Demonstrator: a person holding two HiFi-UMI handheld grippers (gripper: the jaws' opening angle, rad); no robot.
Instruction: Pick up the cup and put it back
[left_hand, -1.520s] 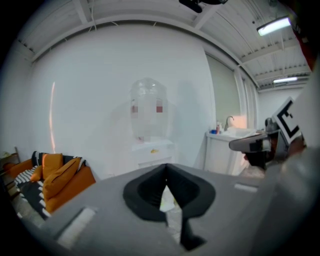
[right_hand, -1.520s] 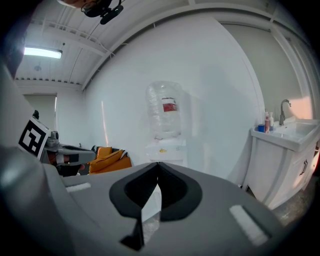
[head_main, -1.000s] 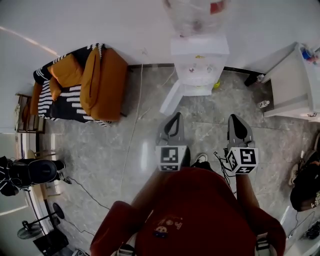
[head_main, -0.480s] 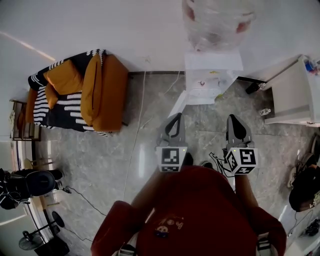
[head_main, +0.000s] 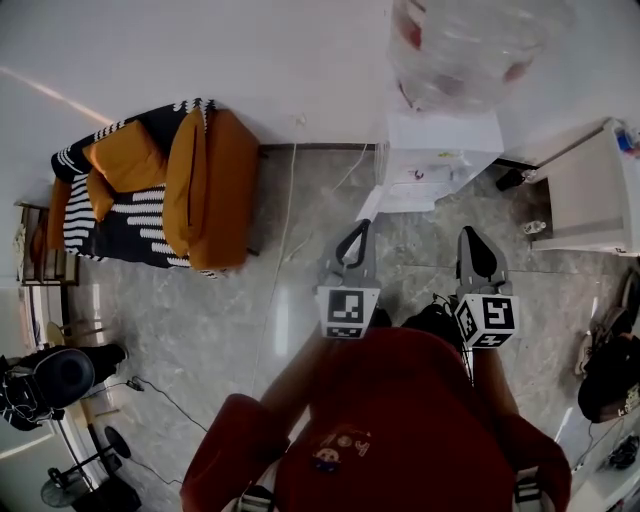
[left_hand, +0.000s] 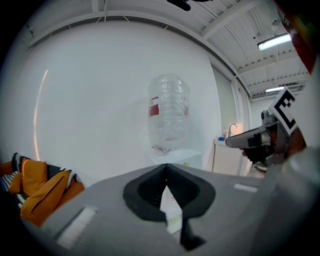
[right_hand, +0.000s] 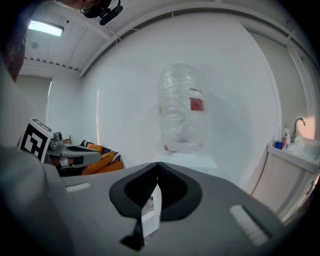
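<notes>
No cup shows in any view. My left gripper (head_main: 361, 226) and right gripper (head_main: 470, 234) are held side by side in front of the person's red top, both pointing at a white water dispenser (head_main: 440, 152) against the wall. A big clear bottle (head_main: 470, 45) stands upside down on it. In the left gripper view the jaws of the left gripper (left_hand: 166, 167) meet at the tip with nothing between them, and the bottle (left_hand: 169, 112) is straight ahead. The right gripper (right_hand: 158, 166) is likewise shut and empty, facing the bottle (right_hand: 183, 115).
An orange and striped sofa (head_main: 160, 185) stands against the wall at the left. A white cabinet (head_main: 590, 190) with a sink counter (right_hand: 295, 150) is at the right. Cables and shoes (head_main: 590, 350) lie on the grey tiled floor (head_main: 250, 310). Bags (head_main: 40, 375) sit at the lower left.
Both grippers and the person have moved forward toward the water dispenser, which now sits closer and larger in the head view. Both pairs of jaws stayed shut.
</notes>
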